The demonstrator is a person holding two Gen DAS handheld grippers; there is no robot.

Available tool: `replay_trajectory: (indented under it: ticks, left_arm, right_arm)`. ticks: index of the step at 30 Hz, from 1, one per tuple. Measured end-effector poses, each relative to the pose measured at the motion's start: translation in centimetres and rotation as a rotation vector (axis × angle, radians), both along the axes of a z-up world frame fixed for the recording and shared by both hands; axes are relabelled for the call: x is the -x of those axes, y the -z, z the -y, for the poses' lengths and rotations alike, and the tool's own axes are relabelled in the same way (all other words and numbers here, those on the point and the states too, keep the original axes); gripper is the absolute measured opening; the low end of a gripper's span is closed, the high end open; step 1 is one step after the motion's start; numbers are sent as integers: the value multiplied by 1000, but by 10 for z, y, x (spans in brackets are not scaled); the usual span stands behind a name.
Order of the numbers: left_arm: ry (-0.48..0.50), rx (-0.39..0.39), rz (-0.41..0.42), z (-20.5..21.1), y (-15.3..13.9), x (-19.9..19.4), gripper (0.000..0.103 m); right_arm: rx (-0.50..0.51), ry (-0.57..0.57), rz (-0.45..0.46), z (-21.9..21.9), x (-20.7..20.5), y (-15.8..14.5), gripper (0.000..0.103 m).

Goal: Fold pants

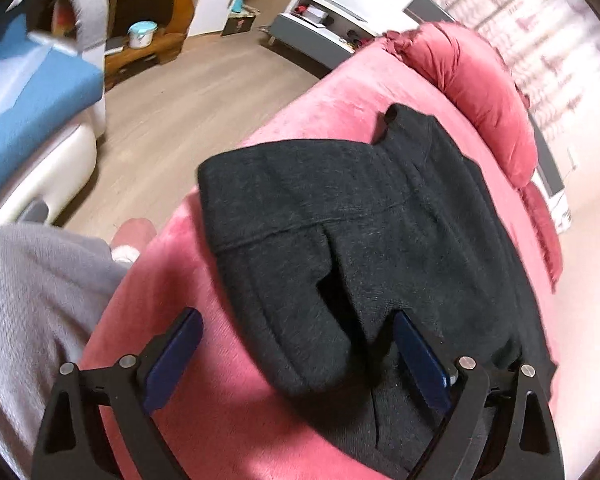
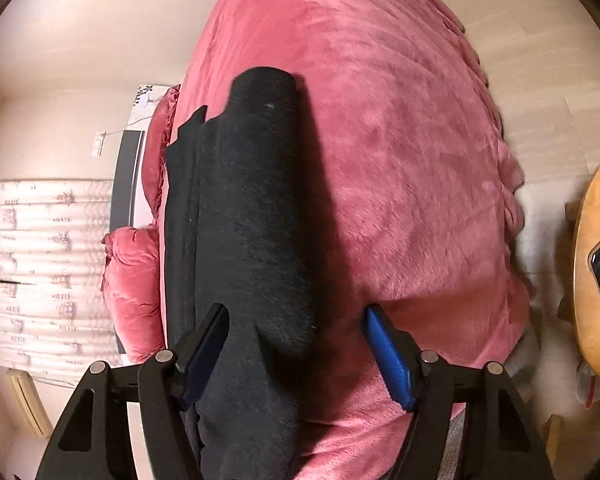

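- Left gripper (image 1: 298, 326): 2 blue-padded fingers spread wide, nothing clamped; right pad (image 1: 420, 356) sits against the near edge of the pants, left pad over bare blanket
- Right gripper (image 2: 296, 324): fingers likewise spread apart, released; a raised fold of the pants lies in the gap, whether either pad touches it cannot be told
- Pants (image 1: 364, 240): dark charcoal, fleecy, folded into a compact multi-layer stack lying on the pink blanket (image 1: 204, 360); in the left wrist view a seam crosses the top layer and a loose flap overlaps near the gripper
- In the right wrist view the pants (image 2: 252, 240) run as a long band away from the camera, with thinner layers showing along the left edge
- Grey sleeve or clothing of the person (image 1: 32, 300) at the lower left of the left wrist view
- Pink pillow (image 1: 480, 92) just beyond the pants, at the far edge of the blanket
- Further off: wood floor (image 1: 180, 100), blue cushion (image 1: 28, 120), wooden shelf unit (image 1: 148, 44), patterned curtain (image 2: 32, 264)
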State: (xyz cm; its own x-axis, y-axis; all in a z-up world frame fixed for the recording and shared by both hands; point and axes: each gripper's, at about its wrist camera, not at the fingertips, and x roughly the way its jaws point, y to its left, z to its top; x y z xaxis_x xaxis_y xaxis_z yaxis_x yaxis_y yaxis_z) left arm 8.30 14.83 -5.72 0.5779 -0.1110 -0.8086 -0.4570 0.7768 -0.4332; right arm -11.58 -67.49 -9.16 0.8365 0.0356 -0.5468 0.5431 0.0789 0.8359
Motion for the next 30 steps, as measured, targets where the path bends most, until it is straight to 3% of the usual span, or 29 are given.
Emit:
replay_trajectory:
  ticks: [2, 4, 6, 8, 9, 10, 11, 12, 13, 14, 16, 19, 20, 21, 23, 25, 27, 28, 30]
  left_arm:
    - [12, -19, -2, 4, -3, -5, 94]
    - [10, -8, 9, 8, -3, -6, 92]
    - [17, -4, 12, 10, -4, -10, 86]
    - [45, -11, 18, 14, -6, -7, 66]
    - [64, -30, 10, 16, -7, -7, 64]
    - [85, -59, 1, 20, -8, -9, 61]
    - [107, -92, -8, 23, -10, -11, 57]
    - [121, -114, -15, 24, -12, -13, 56]
    - [131, -129, -19, 25, -12, -12, 55]
    - [135, -137, -20, 26, -13, -12, 55]
    - [130, -139, -17, 26, -12, -10, 55]
    - [122, -134, -15, 27, -9, -8, 55]
    - [121, -135, -10, 27, -9, -6, 56]
    - [121, -138, -6, 28, -8, -4, 56]
    - [126, -144, 3, 31, -7, -3, 60]
    - [133, -138, 9, 32, -6, -2, 64]
    - [144, -124, 11, 31, -7, 0, 66]
    - [148, -114, 11, 29, -7, 0, 67]
    - [146, -87, 13, 26, -8, -1, 67]
  right_arm:
    - [4, 11, 56, 0, -2, -12, 56]
    - [3, 3, 128, 3, -8, -22, 56]
    - [-36, -5, 130, 7, -16, -19, 56]
    - [-88, 3, 146, 12, -25, -7, 56]
    - [-108, 22, 150, 13, -26, -1, 56]
    - [-123, 36, 158, 14, -28, 2, 46]
    - [-141, 50, 154, 16, -33, 6, 24]
    - [-150, 60, 112, 20, -38, 8, 17]
    - [-134, 65, 78, 25, -43, 7, 16]
    - [-80, 69, 71, 30, -48, -5, 12]
    - [132, 67, 73, 33, -56, -54, 9]
    - [537, -18, 11, 16, -76, -139, 7]
    - [615, -32, 11, 9, -78, -153, 7]
    - [632, -39, 0, 8, -79, -158, 7]
    - [617, -37, -63, 9, -80, -147, 7]
    - [584, -8, -237, 19, -81, -115, 7]
    - [464, 21, -415, 36, -76, -70, 9]
    - [403, 39, -486, 41, -69, -51, 14]
    - [335, 125, -487, 41, -54, -35, 22]
